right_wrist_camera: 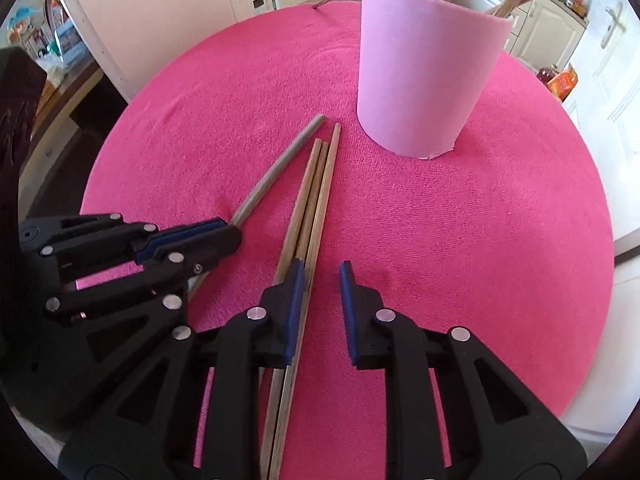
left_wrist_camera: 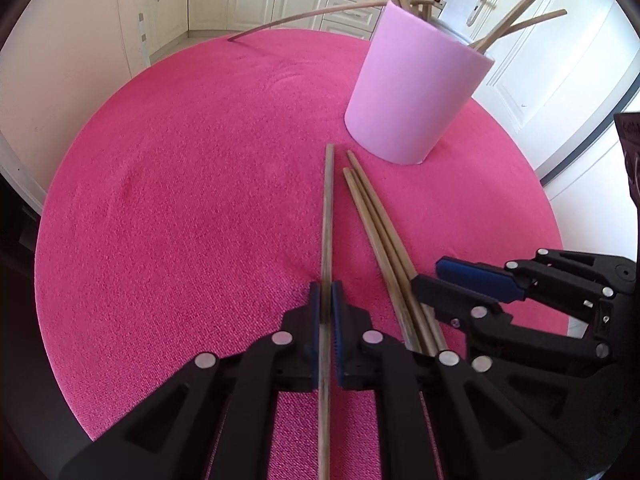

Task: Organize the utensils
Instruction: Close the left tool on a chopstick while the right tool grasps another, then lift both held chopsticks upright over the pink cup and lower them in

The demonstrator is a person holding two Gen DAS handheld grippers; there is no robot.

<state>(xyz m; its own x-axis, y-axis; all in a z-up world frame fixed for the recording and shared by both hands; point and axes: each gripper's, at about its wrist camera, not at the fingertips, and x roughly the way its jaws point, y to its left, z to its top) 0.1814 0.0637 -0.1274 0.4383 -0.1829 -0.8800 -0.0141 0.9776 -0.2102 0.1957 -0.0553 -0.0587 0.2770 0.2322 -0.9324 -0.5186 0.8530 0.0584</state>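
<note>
Round bench [left_wrist_camera: 180, 200] under a bright pink cloth, kitchen cupboards and a white door behind.

Left tool [left_wrist_camera: 326, 292]: jaws drawn in narrow, blue pads pinching a single darker wooden chopstick [left_wrist_camera: 328, 220] near its lower half. The stick runs straight forward between the pads, its far tip pointing toward the pink holder and stopping short of it. In the right wrist view the same tool [right_wrist_camera: 230, 232] comes in from the left, the stick [right_wrist_camera: 280, 168] slanting out of its closed tips.

Right tool [right_wrist_camera: 322, 276]: jaws stand moderately wide, holding nothing. Its left finger [right_wrist_camera: 294, 292] lies over or against the three loose chopsticks [right_wrist_camera: 316, 200]; the right finger is over bare cloth. From the left wrist camera this tool [left_wrist_camera: 432, 276] sits low on the right, tips near the butt ends of that bundle [left_wrist_camera: 380, 232].

The three loose sticks lie flat on the cloth side by side, touching one another, just right of the gripped stick, tips toward the holder.

Pink cylindrical holder [left_wrist_camera: 412, 92] stands upright on the cloth, far right of centre, near the stick tips but apart from them. Several pale wooden sticks [left_wrist_camera: 520, 24] already stand in it, fanning outward over the rim. In the right wrist view the holder [right_wrist_camera: 428, 80] sits ahead, slightly right.
</note>
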